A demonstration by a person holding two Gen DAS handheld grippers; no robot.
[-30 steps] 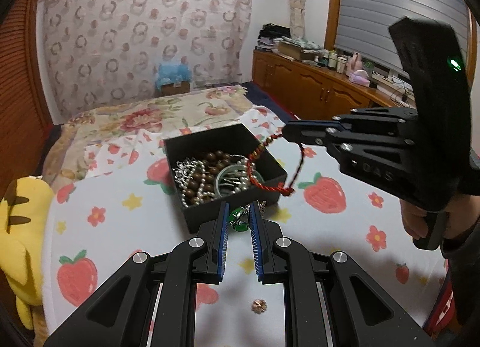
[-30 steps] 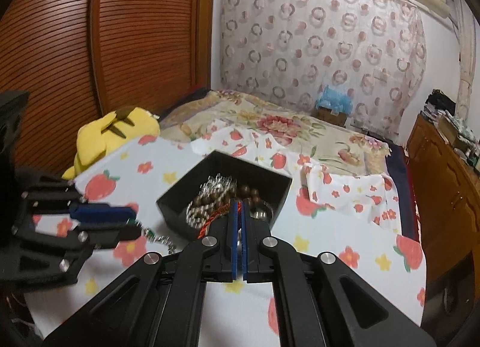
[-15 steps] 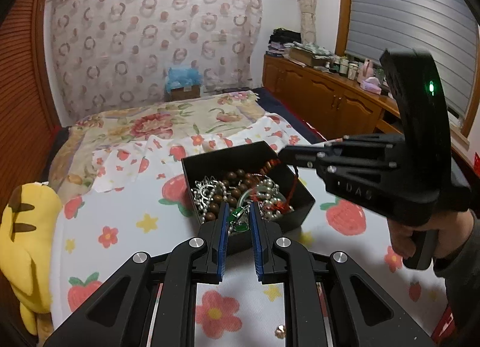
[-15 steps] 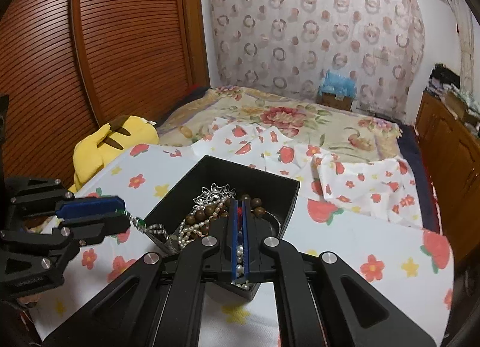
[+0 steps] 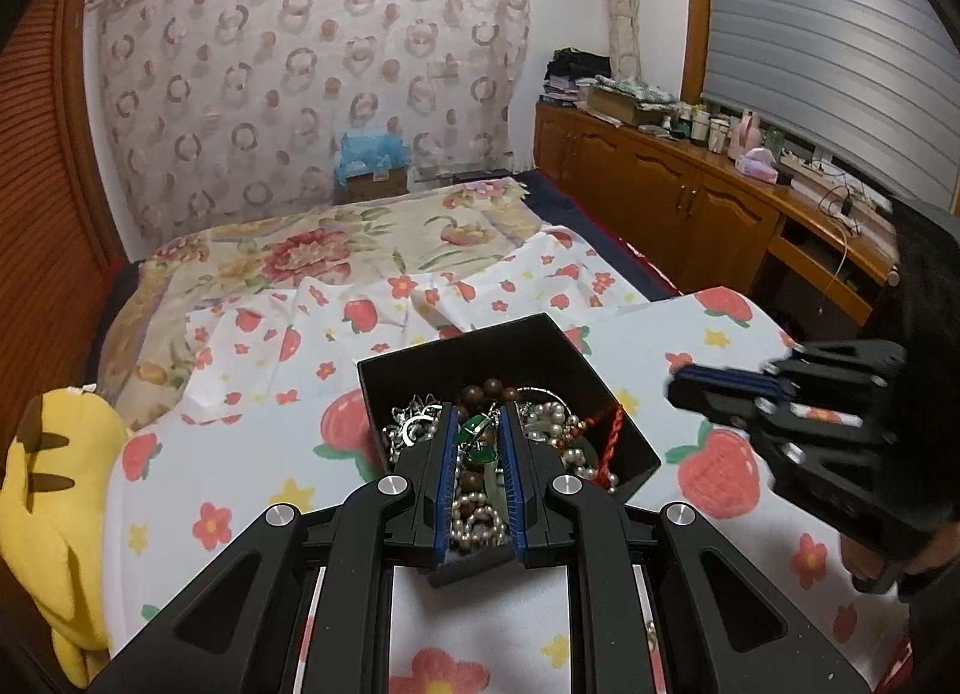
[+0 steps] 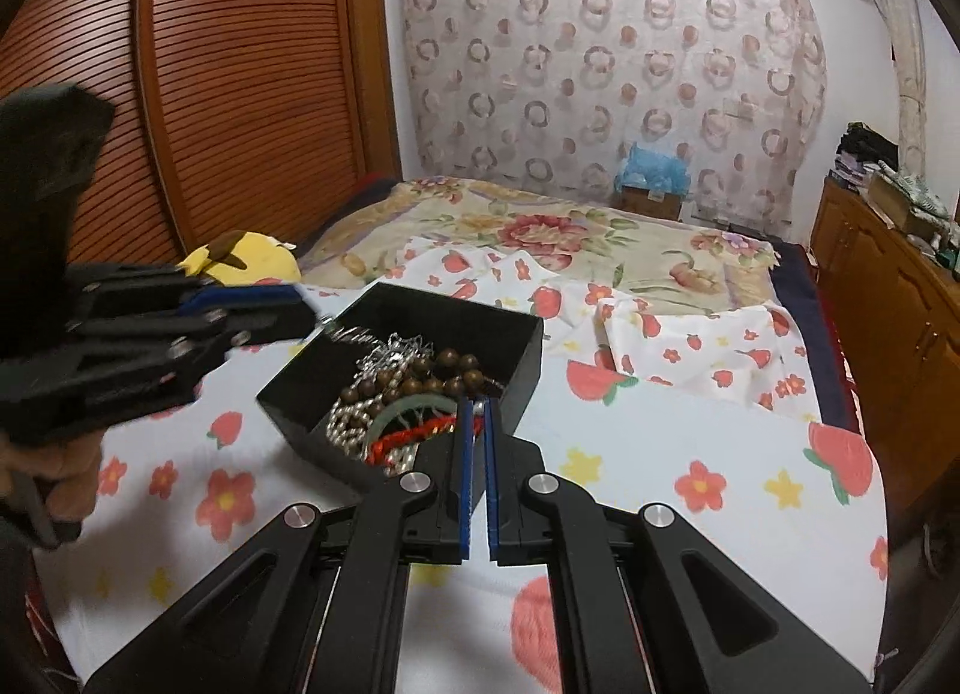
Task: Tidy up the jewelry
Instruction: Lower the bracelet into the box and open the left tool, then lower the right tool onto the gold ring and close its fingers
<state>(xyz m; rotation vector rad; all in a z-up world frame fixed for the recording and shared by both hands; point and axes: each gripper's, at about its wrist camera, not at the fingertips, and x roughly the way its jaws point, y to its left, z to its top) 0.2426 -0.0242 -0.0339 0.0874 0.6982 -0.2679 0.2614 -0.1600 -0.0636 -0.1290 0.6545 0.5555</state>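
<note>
A black box (image 5: 456, 343) (image 6: 522, 382) full of beads, pearls and chains sits on the strawberry-print cloth. My left gripper (image 5: 477, 412) hovers over its near side, shut on a green-stone pendant necklace (image 5: 474, 429) that hangs between the pads. From the right wrist view the left gripper (image 6: 294, 304) is at the box's left corner. A red cord bracelet (image 5: 613, 430) (image 6: 414, 435) lies in the box against its right wall. My right gripper (image 6: 476, 403) (image 5: 681, 385) is shut with nothing between its pads, at the box's right side, just clear of the cord.
A yellow plush toy (image 5: 54, 484) (image 6: 240, 259) lies at the cloth's left edge. A flowered bedspread (image 5: 312, 250) stretches behind the box. Wooden cabinets (image 5: 690, 202) run along the right wall and a slatted wooden door (image 6: 210, 94) stands on the left.
My left gripper has carried the green pendant forward from before the box to above it. The red cord, earlier hanging from my right gripper, now lies in the box, and that gripper has drawn back right.
</note>
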